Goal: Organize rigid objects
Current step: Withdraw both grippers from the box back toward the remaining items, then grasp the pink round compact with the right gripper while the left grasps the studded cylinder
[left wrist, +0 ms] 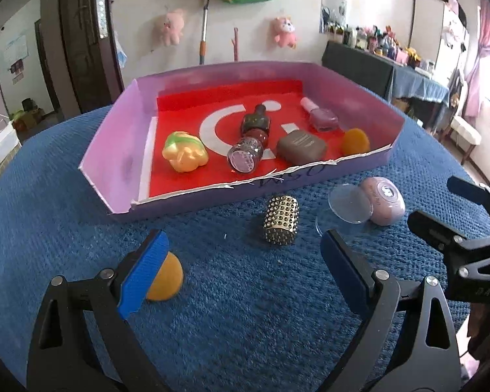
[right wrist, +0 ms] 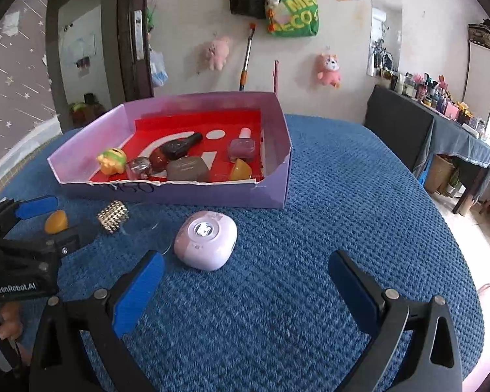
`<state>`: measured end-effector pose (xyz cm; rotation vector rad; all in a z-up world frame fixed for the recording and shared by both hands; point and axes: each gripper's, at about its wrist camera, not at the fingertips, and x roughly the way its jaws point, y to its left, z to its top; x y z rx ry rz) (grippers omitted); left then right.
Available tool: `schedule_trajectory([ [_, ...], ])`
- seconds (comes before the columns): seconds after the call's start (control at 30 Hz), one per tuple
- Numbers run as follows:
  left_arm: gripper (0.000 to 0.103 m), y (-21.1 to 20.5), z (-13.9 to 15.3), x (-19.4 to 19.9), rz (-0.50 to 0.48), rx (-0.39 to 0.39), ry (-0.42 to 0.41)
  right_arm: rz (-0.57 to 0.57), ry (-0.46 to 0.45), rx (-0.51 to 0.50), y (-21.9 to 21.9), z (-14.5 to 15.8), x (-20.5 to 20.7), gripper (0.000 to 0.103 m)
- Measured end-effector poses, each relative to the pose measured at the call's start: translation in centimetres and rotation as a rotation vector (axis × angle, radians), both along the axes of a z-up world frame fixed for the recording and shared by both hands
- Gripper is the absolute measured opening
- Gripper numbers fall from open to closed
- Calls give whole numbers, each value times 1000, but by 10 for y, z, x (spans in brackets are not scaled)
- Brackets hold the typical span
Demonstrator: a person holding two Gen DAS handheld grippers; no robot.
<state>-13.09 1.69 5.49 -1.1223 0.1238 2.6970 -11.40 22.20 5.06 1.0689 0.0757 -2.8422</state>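
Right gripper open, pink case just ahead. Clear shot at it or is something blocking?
Probably yes. The right gripper is open with bare blue cloth between it and the pink case. The clear disc and the left gripper sit off to its left, not across the path.

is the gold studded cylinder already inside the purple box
No, the gold studded cylinder lies on the blue cloth in front of the purple box, outside its torn front wall.
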Motion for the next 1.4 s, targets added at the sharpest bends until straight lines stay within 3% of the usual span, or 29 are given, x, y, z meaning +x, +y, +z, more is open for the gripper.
schedule_trajectory([
  [0.17,90,7,-2,-11,-40,-26,-28,-4,-54,30,-6,-5,-15,96],
  [0.53,84,12,-6,-28,-87,-63,-73,18,-115,23,-14,-12,-35,95],
  [0.87,84,-14,3,-25,-142,18,-111,34,-145,-15,-13,-18,-42,94],
  [1.2,84,-3,4,-29,-156,-29,-116,43,-174,-65,-9,-23,-50,93],
  [1.4,72,11,-9,-41,-158,-55,-150,48,-184,-62,-10,-24,-51,90],
])
